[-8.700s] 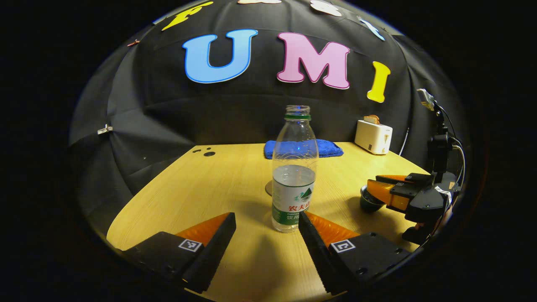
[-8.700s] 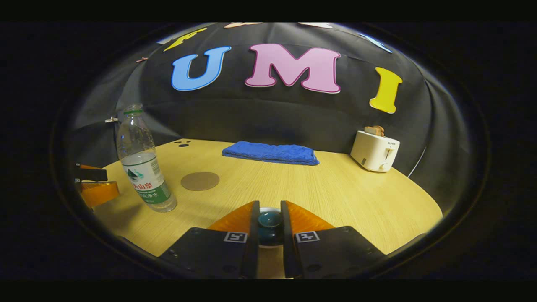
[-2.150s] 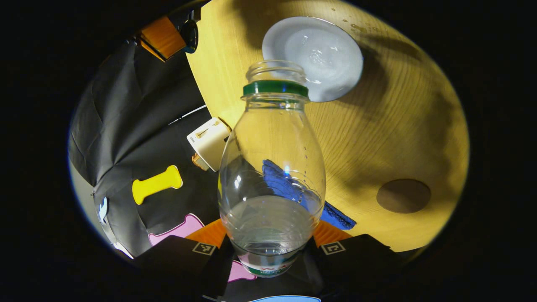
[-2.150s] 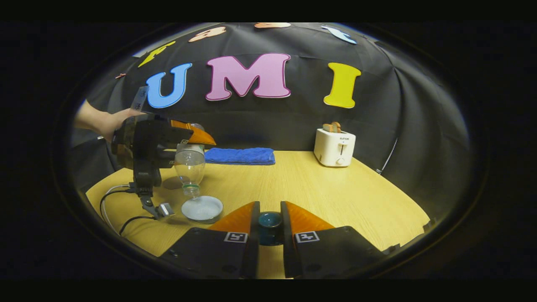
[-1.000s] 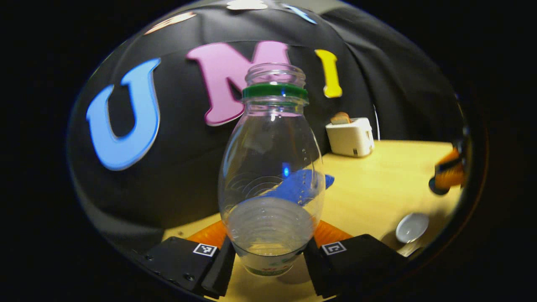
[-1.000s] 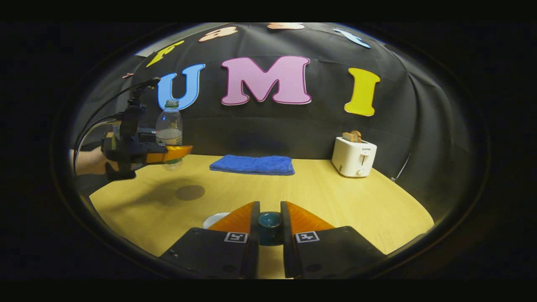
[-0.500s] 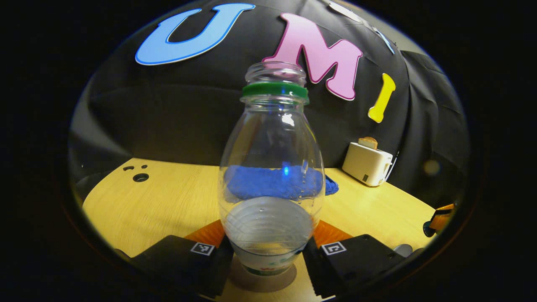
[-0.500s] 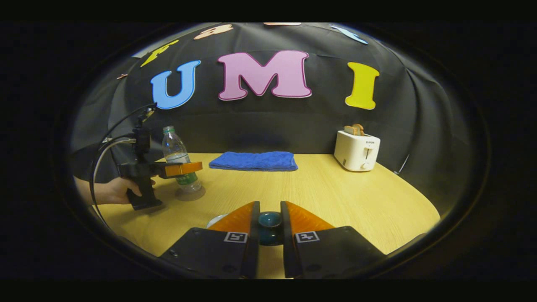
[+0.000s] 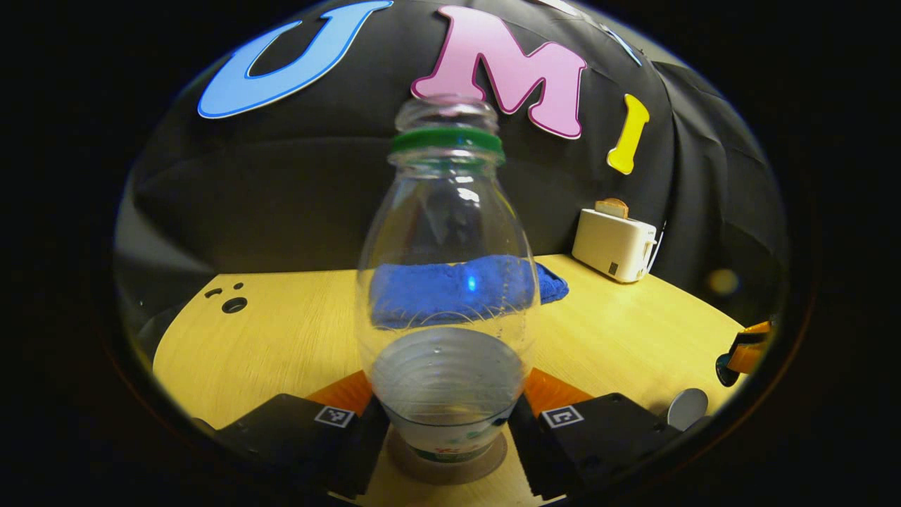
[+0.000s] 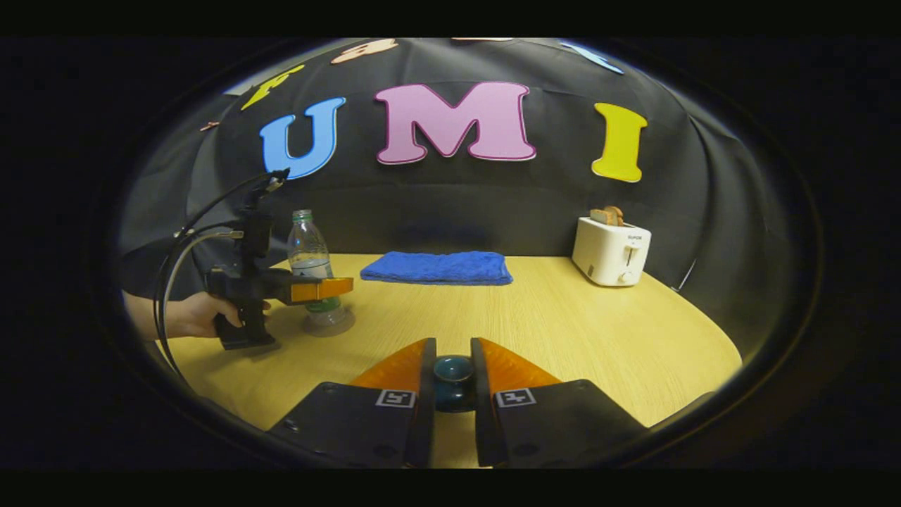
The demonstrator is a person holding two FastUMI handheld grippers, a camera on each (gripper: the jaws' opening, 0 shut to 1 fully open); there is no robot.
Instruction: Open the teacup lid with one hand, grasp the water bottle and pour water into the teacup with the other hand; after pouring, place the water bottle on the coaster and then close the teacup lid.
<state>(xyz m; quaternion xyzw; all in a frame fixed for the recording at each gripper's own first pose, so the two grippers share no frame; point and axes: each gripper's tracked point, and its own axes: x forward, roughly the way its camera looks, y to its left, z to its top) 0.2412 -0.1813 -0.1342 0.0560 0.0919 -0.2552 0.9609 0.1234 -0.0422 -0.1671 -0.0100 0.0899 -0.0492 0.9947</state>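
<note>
Now, low in the middle of the left gripper view, the left tongs [image 9: 447, 422] are clenched on the bottle [image 9: 447, 282], one finger pressing each side of its lower body. The bottle stands upright, uncapped, with a green ring at the neck and a little water in the bottom. Its base sits on the round brown coaster [image 9: 486, 465], whose edge peeks out beneath it at the bottom of the frame. At the lower right edge of that view, the white teacup [image 9: 687, 408] rests open on the counter [image 9: 267, 338], with the right tongs just above it at the far right.

At the bottom centre of the right gripper view, the right tongs [image 10: 453, 384] grip the dark teal knob of the lid [image 10: 453, 373] between both fingers. Towards the left of that frame, a hand [image 10: 200, 315] holds the left tongs around the bottle on the coaster.

Farther back on the counter, a folded blue towel [image 10: 438, 268] lies in the middle, and a white toaster [image 10: 611, 251] with bread in it stands at the right.
</note>
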